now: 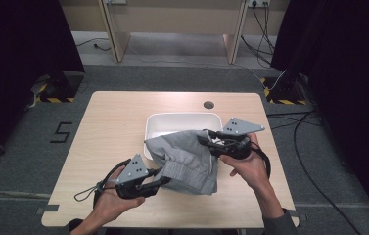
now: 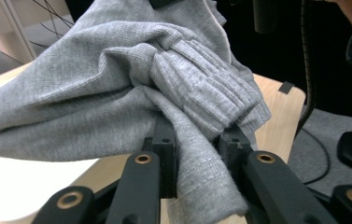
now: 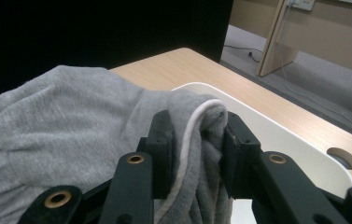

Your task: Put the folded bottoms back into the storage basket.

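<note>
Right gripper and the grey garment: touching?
Touching. In the right gripper view the right gripper has both jaws pressed on a bunched fold of the grey garment, white seam edge between them.

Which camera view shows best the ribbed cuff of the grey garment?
The left gripper view: the ribbed cuff is close and sharp, bunched just above that gripper's jaws. The high view shows it small, near the left gripper. The right gripper view shows smoother cloth and a white-edged hem.

Grey ribbed-cuff garment (image 1: 187, 156) bunched, lifted over white tub (image 1: 172, 121).
</note>
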{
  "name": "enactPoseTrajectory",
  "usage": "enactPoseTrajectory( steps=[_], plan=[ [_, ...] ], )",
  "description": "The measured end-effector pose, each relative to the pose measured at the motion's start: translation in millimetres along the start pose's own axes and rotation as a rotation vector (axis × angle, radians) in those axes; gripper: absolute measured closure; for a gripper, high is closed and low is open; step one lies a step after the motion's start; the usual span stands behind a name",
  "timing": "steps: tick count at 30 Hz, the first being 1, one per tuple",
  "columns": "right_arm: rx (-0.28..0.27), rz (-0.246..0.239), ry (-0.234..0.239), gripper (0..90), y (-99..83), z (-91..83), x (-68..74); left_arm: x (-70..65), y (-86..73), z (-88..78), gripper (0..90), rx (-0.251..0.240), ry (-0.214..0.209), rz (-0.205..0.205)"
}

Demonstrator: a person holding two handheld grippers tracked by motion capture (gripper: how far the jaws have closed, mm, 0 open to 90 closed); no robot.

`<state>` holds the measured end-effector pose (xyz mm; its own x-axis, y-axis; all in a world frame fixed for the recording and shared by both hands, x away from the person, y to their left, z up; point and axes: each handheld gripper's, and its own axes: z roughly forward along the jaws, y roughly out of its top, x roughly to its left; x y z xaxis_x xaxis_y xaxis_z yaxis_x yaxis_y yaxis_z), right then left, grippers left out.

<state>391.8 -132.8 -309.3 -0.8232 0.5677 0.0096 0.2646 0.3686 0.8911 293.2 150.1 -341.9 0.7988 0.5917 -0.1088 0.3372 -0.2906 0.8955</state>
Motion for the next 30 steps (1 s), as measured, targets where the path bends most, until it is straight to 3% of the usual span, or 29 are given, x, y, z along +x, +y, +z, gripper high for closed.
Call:
enactPoseTrajectory(
  steps=[13,21,30],
  plan=[
    [0.049,-0.026,-0.007,68.7,27.8,25.7,-24.1,29.8,20.5,17.2,72.9,0.022,0.049,-0.006],
    [0.063,-0.021,-0.023,68.7,43.8,37.7,-42.4,50.6,36.2,35.3,72.8,0.005,0.065,-0.043],
    [0.11,-0.015,-0.02,68.5,45.7,58.2,-65.8,67.2,37.3,58.2,72.8,0.032,0.084,-0.082]
  ],
)
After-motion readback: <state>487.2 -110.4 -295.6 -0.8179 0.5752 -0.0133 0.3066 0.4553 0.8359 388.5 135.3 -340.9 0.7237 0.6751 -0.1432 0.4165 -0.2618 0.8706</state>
